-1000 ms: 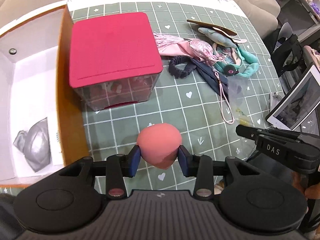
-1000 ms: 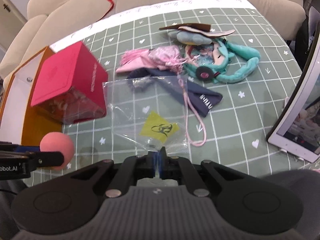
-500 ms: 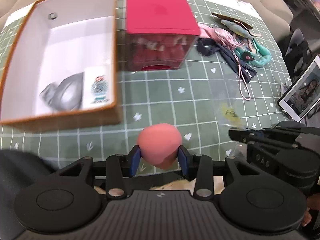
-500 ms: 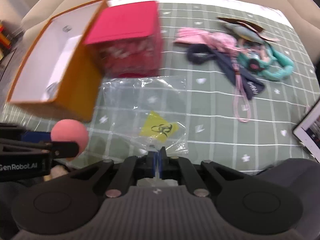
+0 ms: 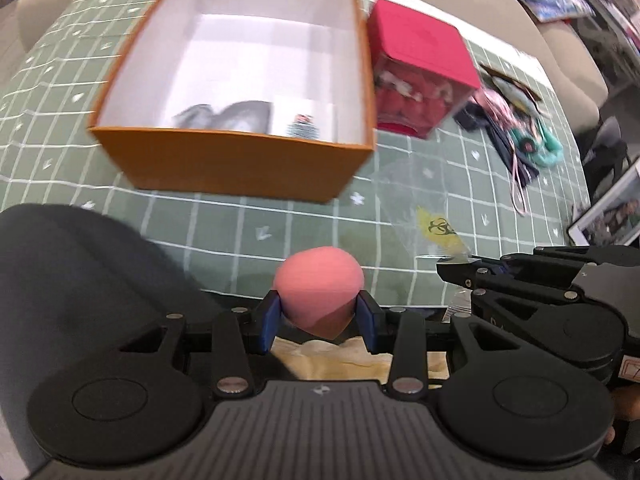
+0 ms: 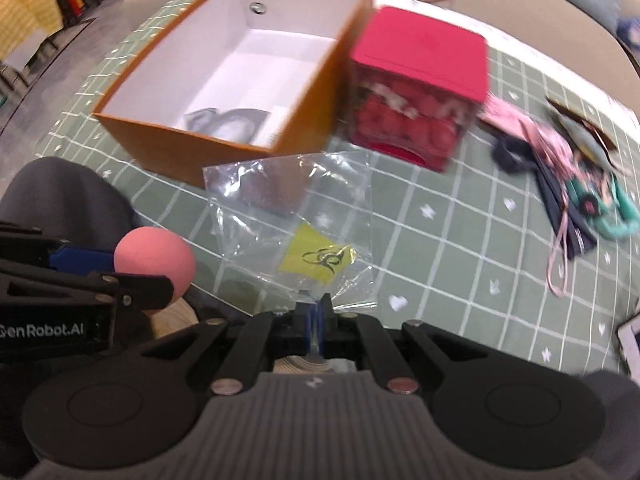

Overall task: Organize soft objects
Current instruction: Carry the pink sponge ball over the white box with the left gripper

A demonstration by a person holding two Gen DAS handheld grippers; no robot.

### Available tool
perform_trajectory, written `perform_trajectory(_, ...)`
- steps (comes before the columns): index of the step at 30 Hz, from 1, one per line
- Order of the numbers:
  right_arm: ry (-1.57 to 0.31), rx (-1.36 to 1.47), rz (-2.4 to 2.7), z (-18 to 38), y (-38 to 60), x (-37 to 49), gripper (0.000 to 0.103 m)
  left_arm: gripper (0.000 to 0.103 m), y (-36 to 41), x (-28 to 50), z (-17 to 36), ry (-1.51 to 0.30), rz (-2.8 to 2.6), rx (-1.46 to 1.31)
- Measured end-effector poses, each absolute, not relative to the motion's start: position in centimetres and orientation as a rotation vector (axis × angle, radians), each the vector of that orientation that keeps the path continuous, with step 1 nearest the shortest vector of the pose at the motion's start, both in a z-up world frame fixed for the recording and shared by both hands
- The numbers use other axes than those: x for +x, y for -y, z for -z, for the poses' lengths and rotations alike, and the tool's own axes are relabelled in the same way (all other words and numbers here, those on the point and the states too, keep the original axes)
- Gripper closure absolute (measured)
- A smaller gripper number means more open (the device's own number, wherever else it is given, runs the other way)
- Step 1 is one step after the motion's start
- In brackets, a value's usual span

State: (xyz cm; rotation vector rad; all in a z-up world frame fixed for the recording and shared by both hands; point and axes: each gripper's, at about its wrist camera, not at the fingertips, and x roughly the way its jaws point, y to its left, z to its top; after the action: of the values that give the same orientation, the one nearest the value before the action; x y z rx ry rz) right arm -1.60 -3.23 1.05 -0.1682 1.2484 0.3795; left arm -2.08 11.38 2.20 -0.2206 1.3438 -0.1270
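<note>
Left wrist view, left tongs (image 5: pixel 318 320) clamped on pink sponge (image 5: pixel 318 290), right tongs (image 6: pixel 316 312) pinching clear bag (image 6: pixel 292 216) beside it.

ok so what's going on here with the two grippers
A person holds a gripper in each hand. The left gripper is shut on a pink egg-shaped sponge, and the right gripper pinches a clear plastic bag with a yellow label. Both hang above the green grid tablecloth, in front of the open orange cardboard box.
</note>
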Motion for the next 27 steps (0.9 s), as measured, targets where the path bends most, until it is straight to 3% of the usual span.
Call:
perform_trajectory(21,-1.117,-0.159,-0.488,-5.8,-5.2,5.7,0.103,0.057,-17.8,4.2,-7.1,-1.17,0.034,-0.182)
perform_trajectory(27,-1.147,-0.106,-0.465,-4.2,-5.8,9.4,0.103,0.057,-18.4,7.3,-6.5,-1.149,0.013,-0.178)
